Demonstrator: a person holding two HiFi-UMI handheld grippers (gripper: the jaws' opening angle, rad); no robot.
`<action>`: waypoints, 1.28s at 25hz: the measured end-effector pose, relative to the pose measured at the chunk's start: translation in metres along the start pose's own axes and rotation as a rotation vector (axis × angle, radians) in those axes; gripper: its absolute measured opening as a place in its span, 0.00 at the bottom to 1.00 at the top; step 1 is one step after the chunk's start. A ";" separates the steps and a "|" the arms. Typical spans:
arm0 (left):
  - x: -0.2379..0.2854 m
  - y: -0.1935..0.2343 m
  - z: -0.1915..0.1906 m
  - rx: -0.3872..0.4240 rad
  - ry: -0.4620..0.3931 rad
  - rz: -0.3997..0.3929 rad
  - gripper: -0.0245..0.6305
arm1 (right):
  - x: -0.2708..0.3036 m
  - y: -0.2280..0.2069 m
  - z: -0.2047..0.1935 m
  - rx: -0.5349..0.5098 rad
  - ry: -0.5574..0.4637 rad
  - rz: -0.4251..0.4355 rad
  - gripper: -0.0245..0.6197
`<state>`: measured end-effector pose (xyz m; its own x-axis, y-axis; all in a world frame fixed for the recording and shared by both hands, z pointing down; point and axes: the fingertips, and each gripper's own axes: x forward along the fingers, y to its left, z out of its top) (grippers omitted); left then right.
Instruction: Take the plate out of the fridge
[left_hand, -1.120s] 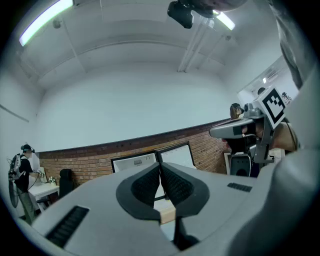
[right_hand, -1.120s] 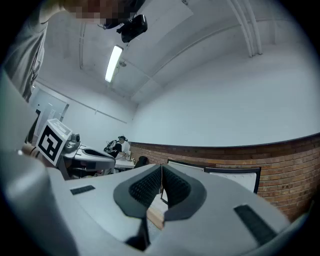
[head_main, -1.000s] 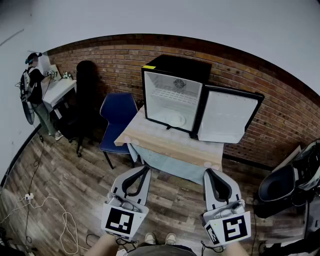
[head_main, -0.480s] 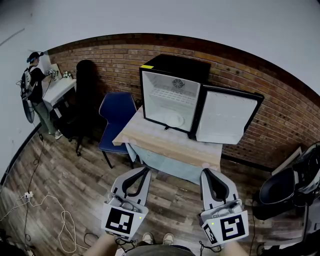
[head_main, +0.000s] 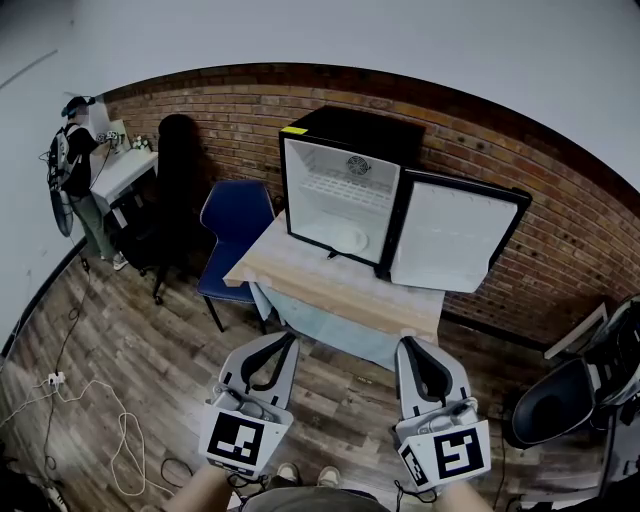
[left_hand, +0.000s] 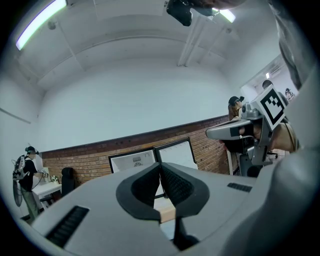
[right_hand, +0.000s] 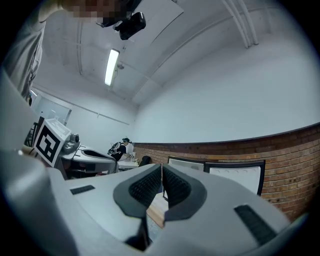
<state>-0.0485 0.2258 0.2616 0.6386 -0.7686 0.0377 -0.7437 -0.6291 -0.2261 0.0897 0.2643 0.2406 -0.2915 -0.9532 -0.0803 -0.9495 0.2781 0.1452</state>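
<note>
Both tools shut, empty, short of the bench.
Your left tool (head_main: 284, 338) and right tool (head_main: 408, 344) have jaws pressed together on nothing. The plate (head_main: 350, 238) lies on the floor of the open fridge (head_main: 352, 135), at the bench's (head_main: 330, 287) far edge.

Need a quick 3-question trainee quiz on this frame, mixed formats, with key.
1. True or false: the fridge on the table has its door open.
2. Fill in: the left gripper and right gripper both have jaws ___, nothing between them.
3. Where is the plate? A) on the table B) inside the fridge, on its floor C) in the left gripper
Key: 1 true; 2 shut; 3 B.
</note>
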 end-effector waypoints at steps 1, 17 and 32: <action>0.001 -0.002 0.000 0.006 -0.002 0.001 0.07 | 0.000 -0.001 -0.001 0.001 -0.001 0.004 0.09; 0.016 -0.021 -0.006 0.023 0.011 0.038 0.07 | 0.003 -0.017 -0.018 0.018 -0.017 0.056 0.09; 0.055 0.003 -0.024 0.016 0.007 0.022 0.07 | 0.051 -0.034 -0.040 0.014 -0.007 0.036 0.09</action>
<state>-0.0203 0.1787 0.2867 0.6208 -0.7830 0.0391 -0.7542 -0.6102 -0.2425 0.1123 0.2015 0.2712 -0.3266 -0.9416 -0.0818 -0.9398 0.3143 0.1341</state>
